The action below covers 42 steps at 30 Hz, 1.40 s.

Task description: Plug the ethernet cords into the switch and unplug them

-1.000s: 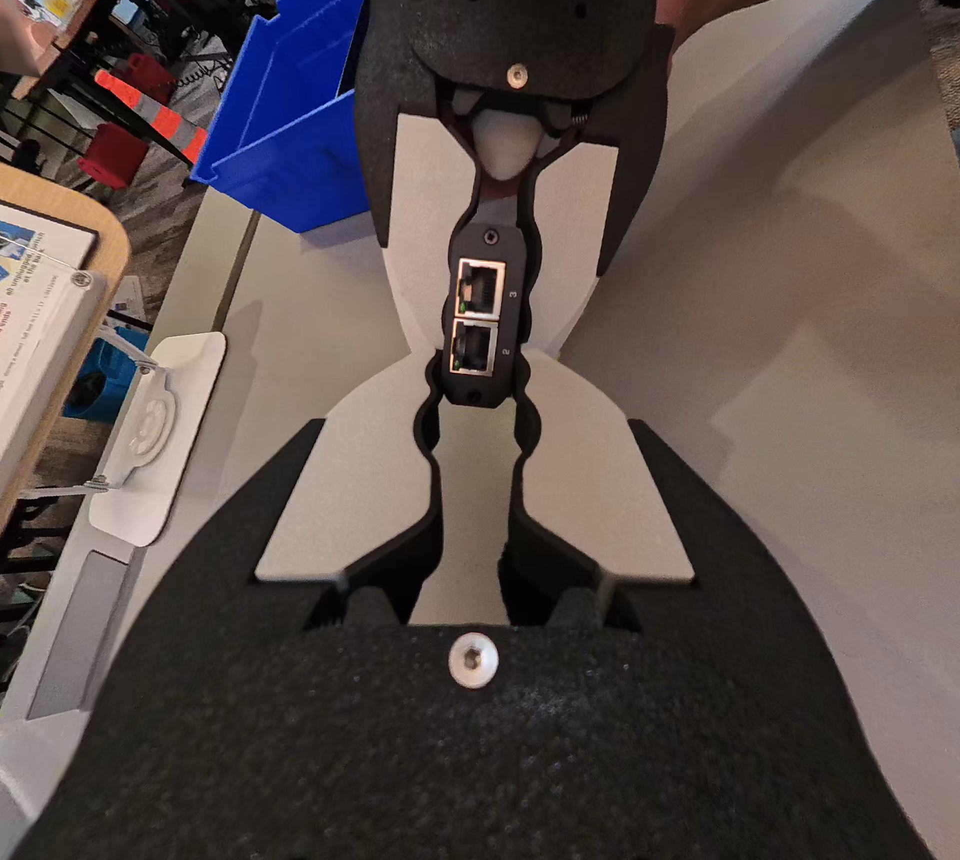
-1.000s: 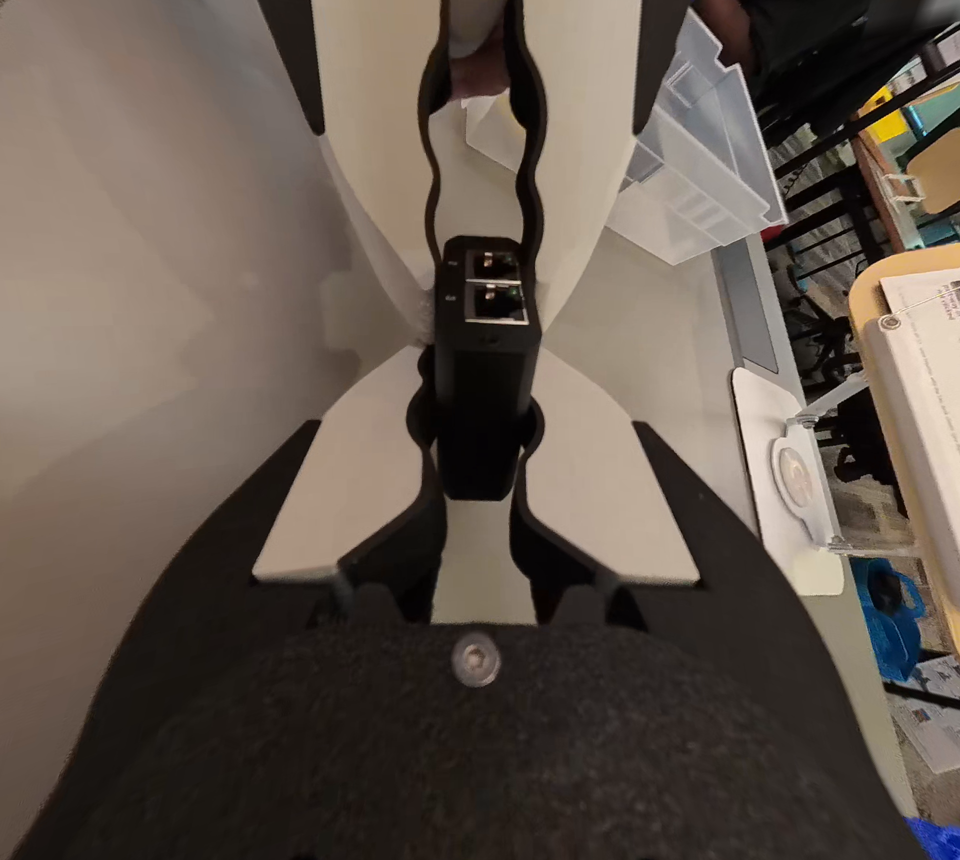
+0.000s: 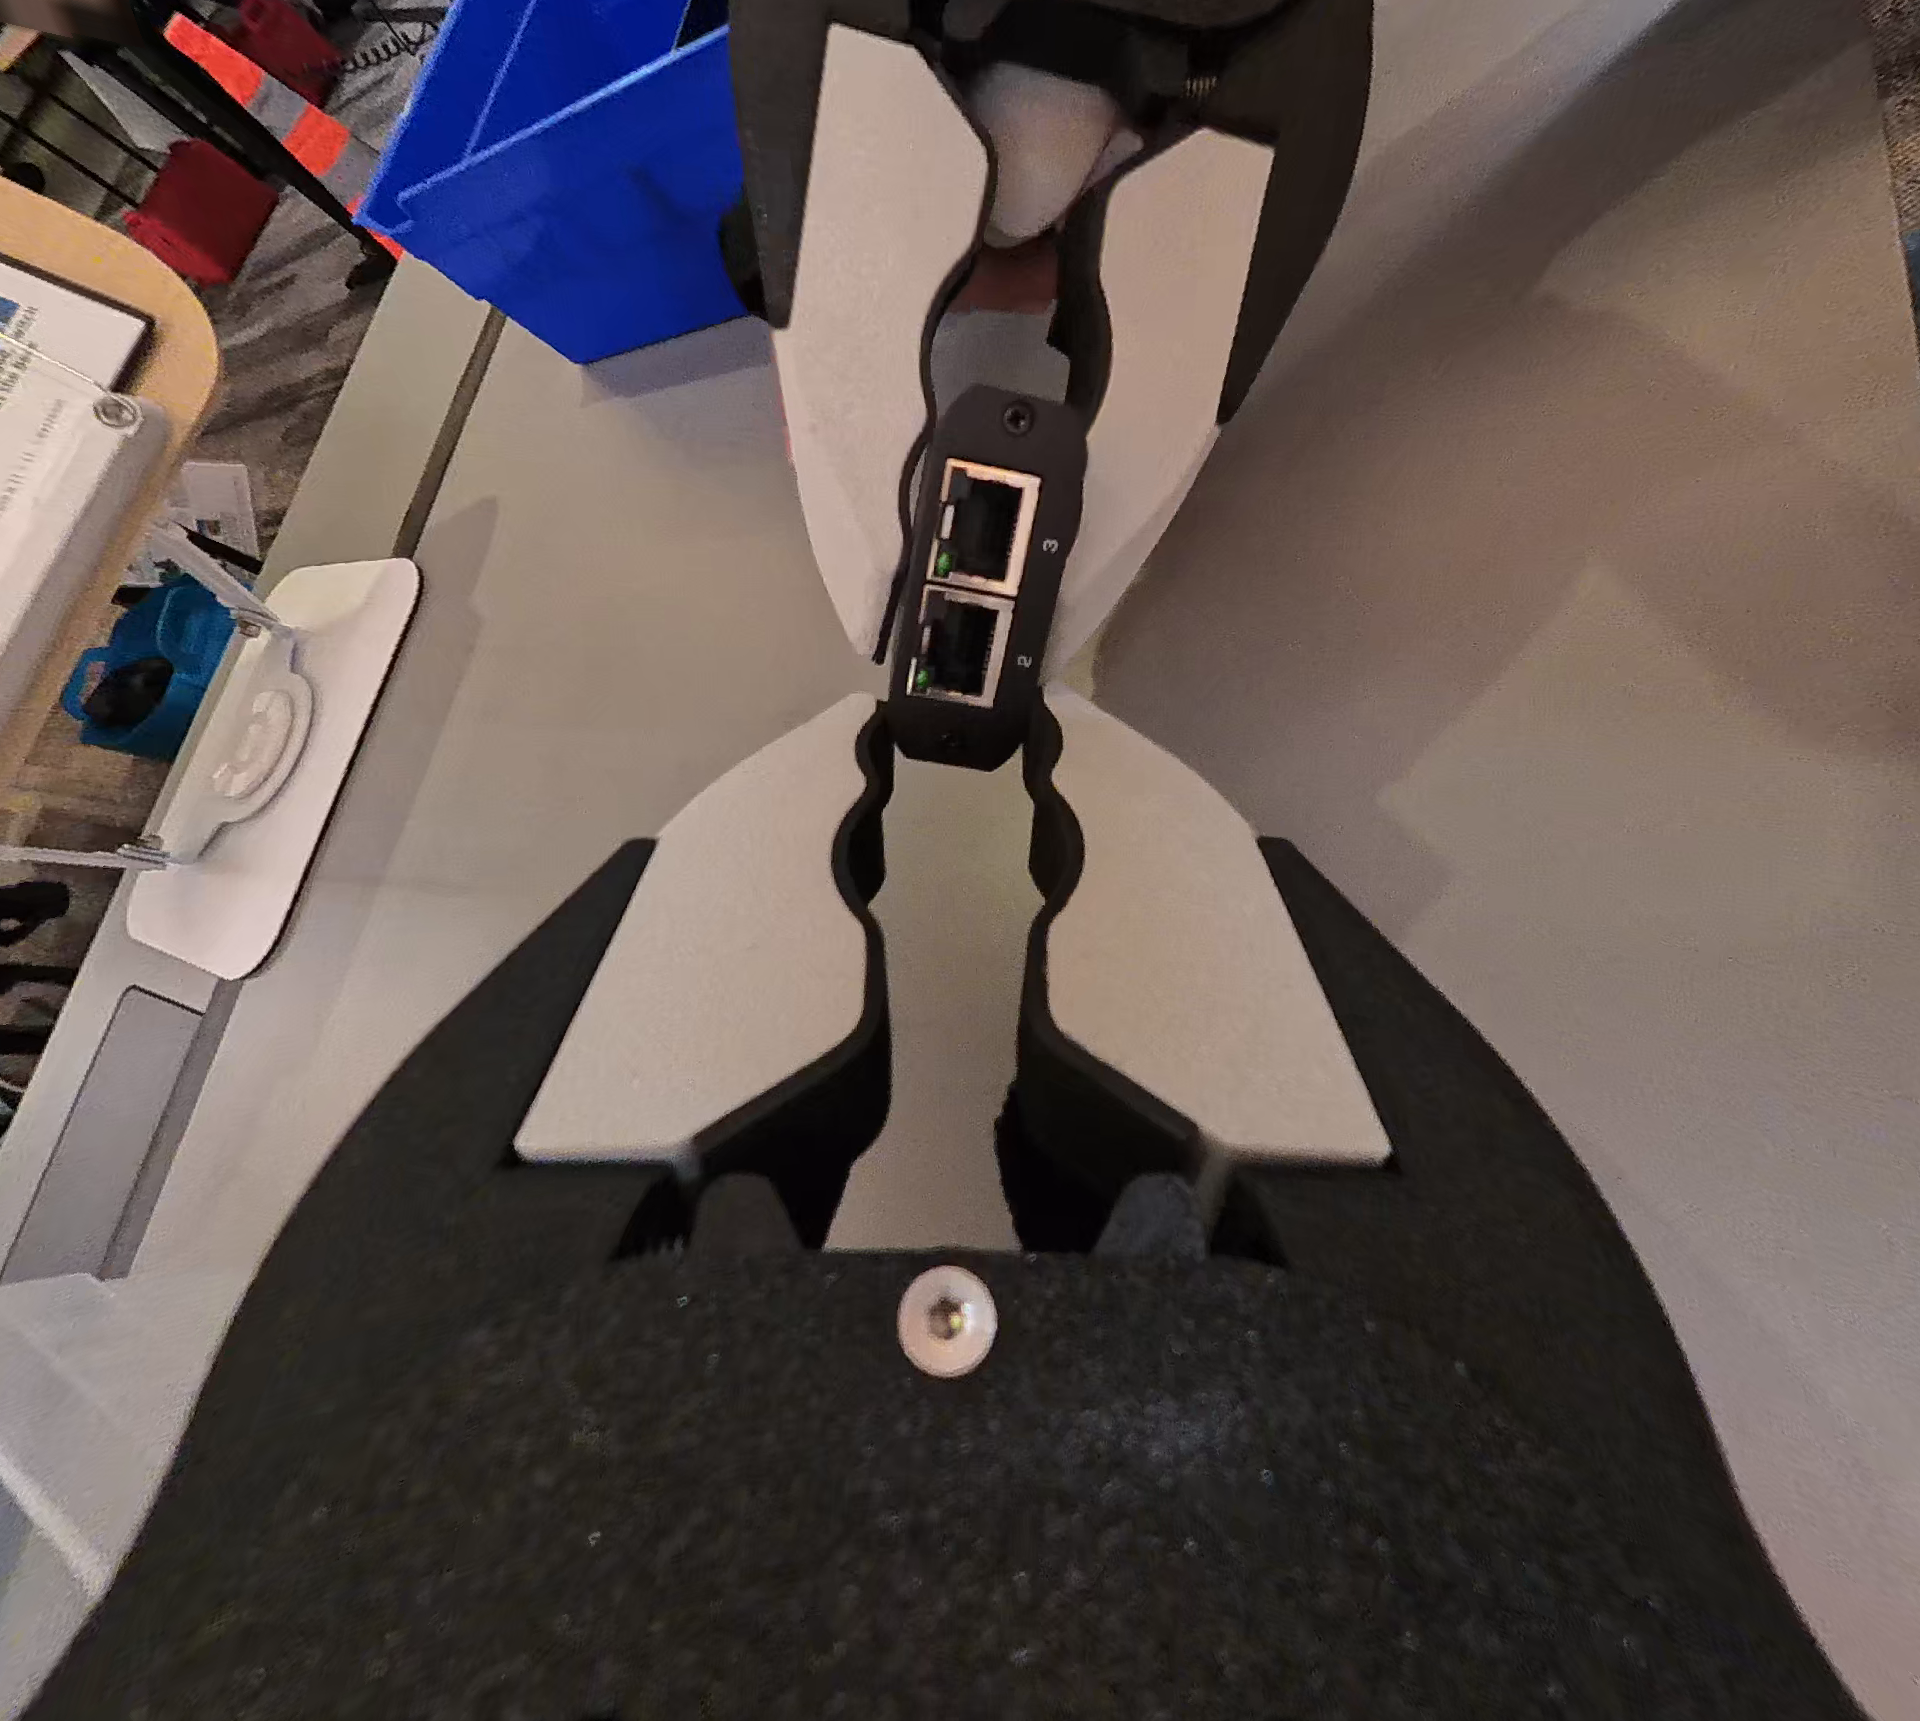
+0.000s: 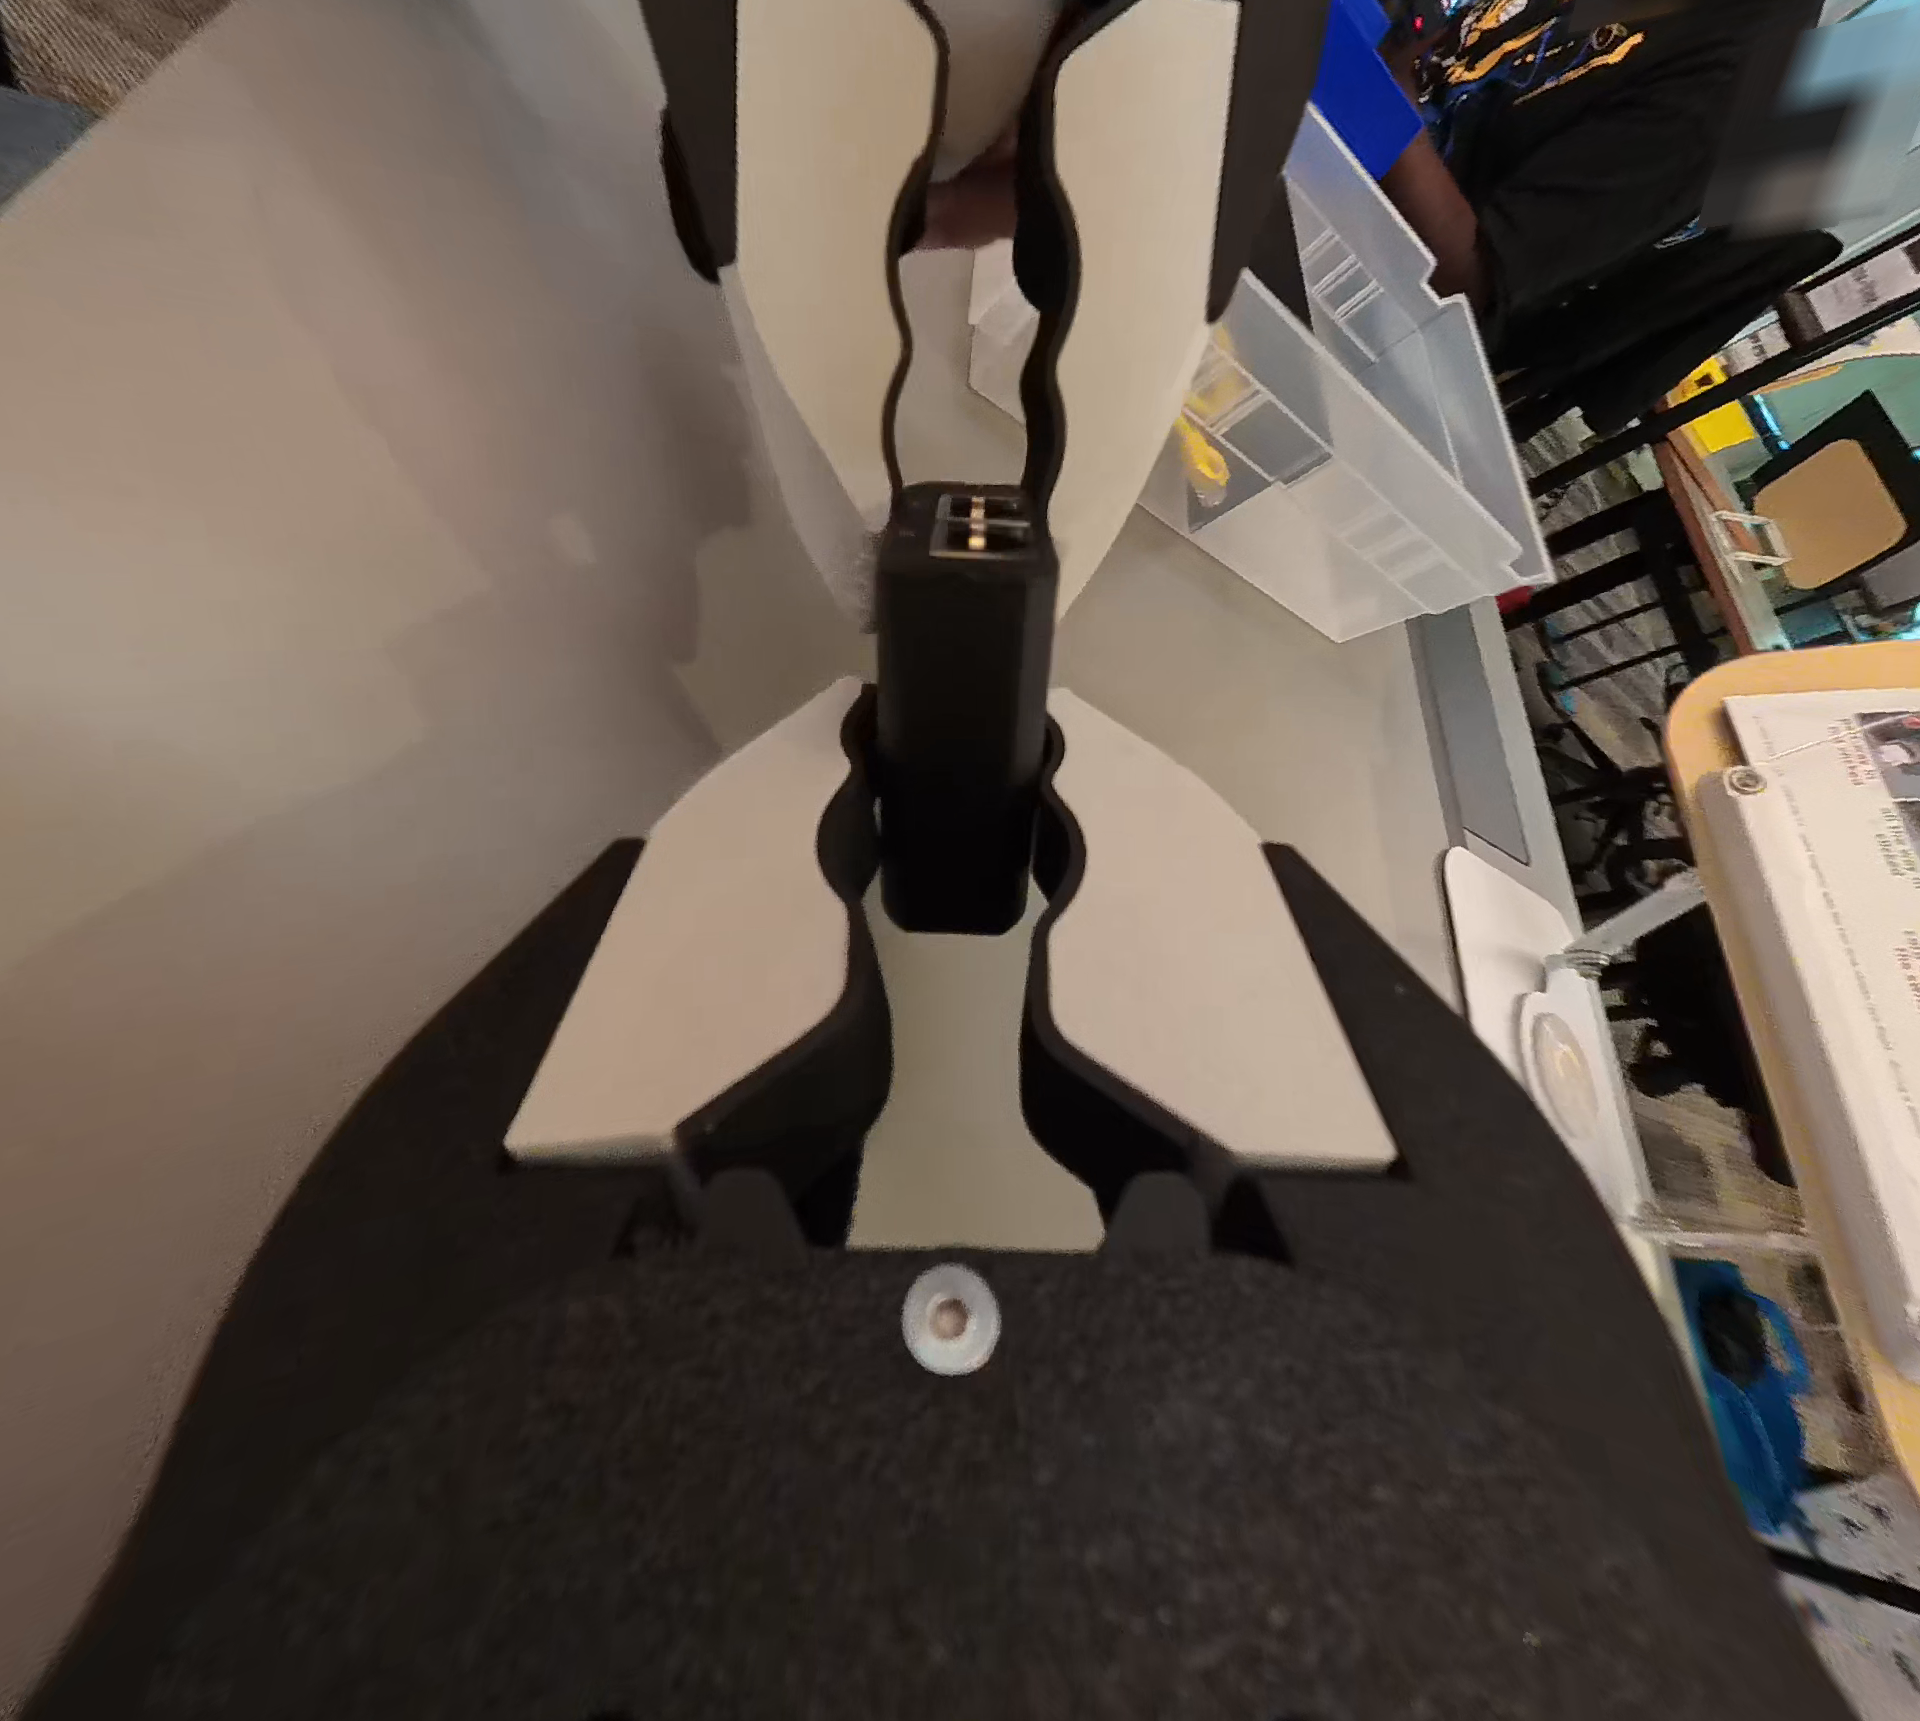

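A black switch (image 3: 982, 570) with two open ports on its end hangs over the grey table (image 3: 1507, 632), held between my two grippers, which face each other. In the left wrist view the port end faces me, and my left gripper (image 3: 956, 726) is shut on its lower end. The right gripper's fingers (image 3: 883, 321) reach in from above. In the right wrist view the switch body (image 4: 961, 684) runs forward from my right gripper (image 4: 956, 736), which is shut on its near end. The left gripper's fingers (image 4: 821, 217) flank the far end. No cord is in either port.
A blue bin (image 3: 582, 144) stands at the table's far left edge. A clear plastic bin (image 4: 1382, 445) with something yellow (image 4: 1205, 456) in it stands on the right. A white flat stand (image 3: 270, 767) lies by the table edge. A person sits behind (image 4: 1558, 113). Both grippers' tips are close together, under 4 cm apart.
Both grippers have kept their hold on the switch. In the right wrist view the switch now tilts away more, so its ports look flatter, and the background has shifted.
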Tool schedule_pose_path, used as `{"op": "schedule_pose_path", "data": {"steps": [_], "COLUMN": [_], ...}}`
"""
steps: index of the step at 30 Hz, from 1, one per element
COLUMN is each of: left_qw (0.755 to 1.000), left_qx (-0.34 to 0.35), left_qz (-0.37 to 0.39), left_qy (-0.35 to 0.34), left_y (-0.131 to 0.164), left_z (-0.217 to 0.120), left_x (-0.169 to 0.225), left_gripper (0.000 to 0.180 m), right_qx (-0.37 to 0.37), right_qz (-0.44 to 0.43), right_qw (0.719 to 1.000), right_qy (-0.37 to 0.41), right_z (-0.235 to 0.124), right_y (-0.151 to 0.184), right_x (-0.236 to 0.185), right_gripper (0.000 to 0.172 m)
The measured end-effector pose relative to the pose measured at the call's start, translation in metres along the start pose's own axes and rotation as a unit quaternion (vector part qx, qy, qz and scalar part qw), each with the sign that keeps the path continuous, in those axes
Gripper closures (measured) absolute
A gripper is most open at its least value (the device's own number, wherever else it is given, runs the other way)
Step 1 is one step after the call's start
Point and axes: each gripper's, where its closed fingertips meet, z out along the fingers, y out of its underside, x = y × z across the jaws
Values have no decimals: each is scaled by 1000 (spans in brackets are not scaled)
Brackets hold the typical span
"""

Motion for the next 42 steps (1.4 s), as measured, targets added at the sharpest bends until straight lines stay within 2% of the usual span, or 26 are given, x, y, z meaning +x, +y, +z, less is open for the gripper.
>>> {"op": "schedule_pose_path", "data": {"steps": [7,11,17,26,35,42], "left_qw": [1000,1000,1000,999,998,999], "left_qx": [-16,-7,-1,-6,21,41], "left_qz": [-12,-3,-10,-31,-52,-33], "left_qy": [-3,0,-1,-21,2,-1], "left_y": [7,4,4,7,1,-7], "left_z": [3,3,4,6,2,-4], "left_x": [-3,-1,-2,-5,-5,-2], "left_gripper": [157,157,156,156,156,156], "right_qx": [-19,-13,-27,-43,-22,6], "right_qz": [-18,-20,-11,-27,7,32], "right_qw": [1000,1000,1000,998,999,999], "right_qy": [7,9,2,40,28,14], "right_z": [2,1,0,4,-1,-3], "right_y": [5,4,5,9,2,-6], "right_x": [-1,0,0,5,4,2], "right_gripper": [140,147,147,147,148,148]}}
